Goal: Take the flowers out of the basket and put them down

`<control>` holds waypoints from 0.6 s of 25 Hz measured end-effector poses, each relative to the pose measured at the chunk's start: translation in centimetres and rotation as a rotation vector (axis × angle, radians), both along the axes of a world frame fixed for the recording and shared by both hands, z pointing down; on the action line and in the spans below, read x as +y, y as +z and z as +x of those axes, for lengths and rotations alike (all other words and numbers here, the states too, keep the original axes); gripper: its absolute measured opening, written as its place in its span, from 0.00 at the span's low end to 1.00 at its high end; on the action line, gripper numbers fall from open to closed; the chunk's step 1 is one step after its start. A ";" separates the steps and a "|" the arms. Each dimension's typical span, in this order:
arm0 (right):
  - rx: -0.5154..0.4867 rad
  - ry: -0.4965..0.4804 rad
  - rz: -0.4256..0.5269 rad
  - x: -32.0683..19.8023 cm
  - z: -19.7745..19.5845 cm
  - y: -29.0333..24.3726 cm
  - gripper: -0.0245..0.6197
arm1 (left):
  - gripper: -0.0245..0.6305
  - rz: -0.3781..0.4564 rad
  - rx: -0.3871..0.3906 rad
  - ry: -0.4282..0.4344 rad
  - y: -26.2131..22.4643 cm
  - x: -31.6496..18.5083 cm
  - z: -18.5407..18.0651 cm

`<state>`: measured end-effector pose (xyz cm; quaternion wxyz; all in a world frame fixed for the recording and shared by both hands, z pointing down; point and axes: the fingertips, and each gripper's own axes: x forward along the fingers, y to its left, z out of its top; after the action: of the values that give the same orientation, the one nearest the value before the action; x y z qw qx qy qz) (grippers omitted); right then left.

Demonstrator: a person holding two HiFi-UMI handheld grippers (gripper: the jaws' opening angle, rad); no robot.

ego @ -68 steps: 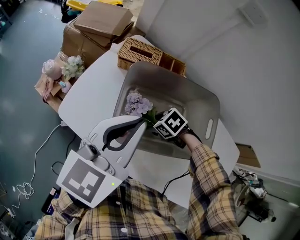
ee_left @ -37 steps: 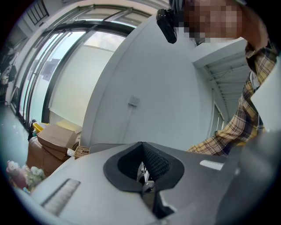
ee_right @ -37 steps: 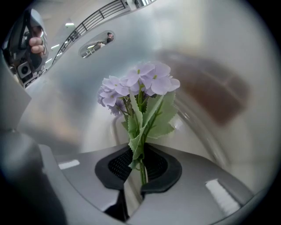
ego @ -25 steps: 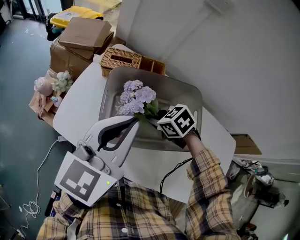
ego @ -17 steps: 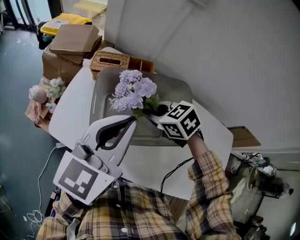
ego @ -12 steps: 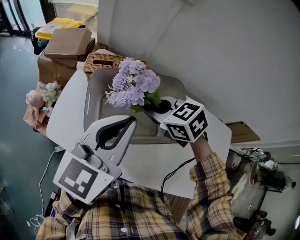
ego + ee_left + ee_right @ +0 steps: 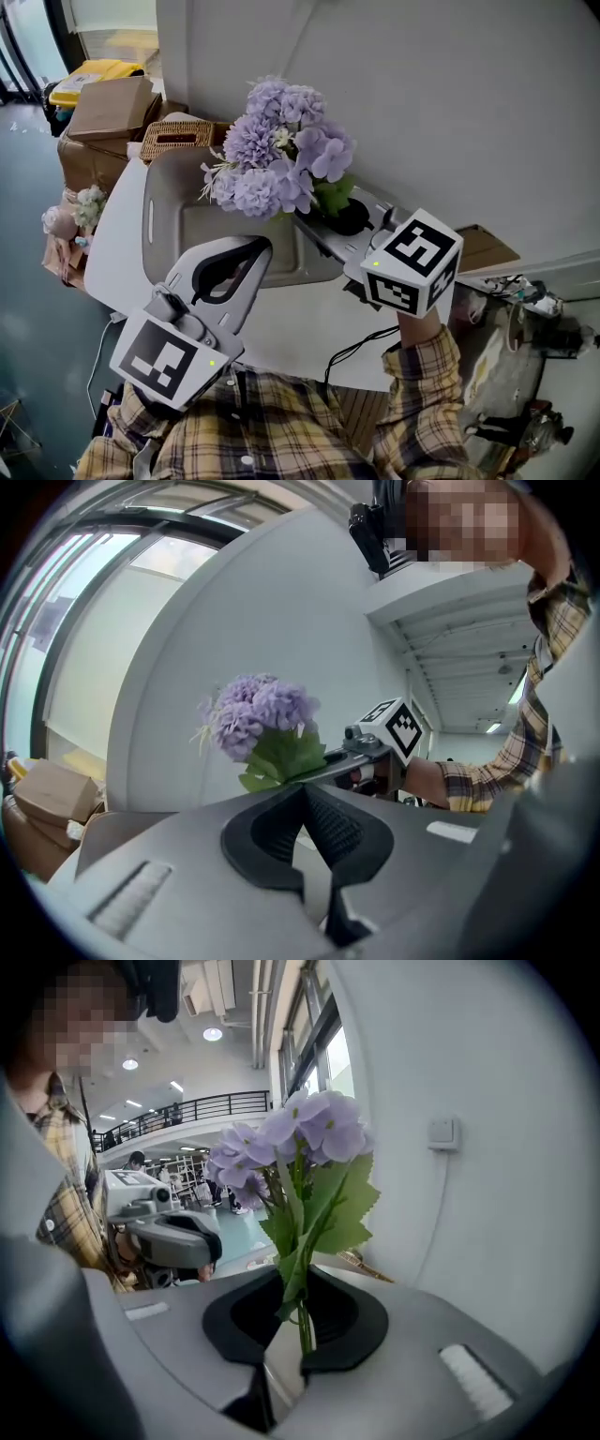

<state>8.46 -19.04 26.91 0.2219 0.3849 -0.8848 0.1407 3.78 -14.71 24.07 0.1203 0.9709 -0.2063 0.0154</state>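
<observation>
A bunch of purple flowers (image 7: 281, 150) with green leaves hangs in the air above the grey basket (image 7: 169, 225). My right gripper (image 7: 319, 223) is shut on its stems and holds it well clear of the rim. In the right gripper view the stems (image 7: 302, 1321) are pinched between the black pads and the blooms (image 7: 291, 1143) stand upright. My left gripper (image 7: 257, 247) is shut with nothing in it, level, near the basket's front edge. From the left gripper view the flowers (image 7: 258, 714) and the right gripper (image 7: 319, 761) show just beyond the left gripper (image 7: 304, 799).
The basket lies on a white table (image 7: 112, 244) against a white wall (image 7: 469, 94). A wicker box (image 7: 176, 139) sits behind the basket. Cardboard boxes (image 7: 103, 103) and another small flower bunch (image 7: 80, 206) are off the table's left side.
My right gripper has risen steeply with the flowers, lifting them from inside the basket to high above it. The left gripper has shifted a little and stays shut.
</observation>
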 end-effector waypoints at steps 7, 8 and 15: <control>-0.042 0.125 0.140 3.3 4.1 -5.5 0.11 | 0.06 0.011 -0.001 0.070 0.2 1.2 2.7; -0.046 0.154 0.154 3.9 5.0 -5.9 0.11 | 0.06 0.014 -0.002 0.084 0.3 1.4 3.1; -0.056 0.385 0.140 8.8 13.3 -5.3 0.11 | 0.06 0.029 0.005 0.182 0.0 3.2 6.9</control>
<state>21.78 -10.20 21.62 0.1388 0.5574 -0.8083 0.1296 10.63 -11.56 24.04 0.1049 0.9873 -0.1170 0.0211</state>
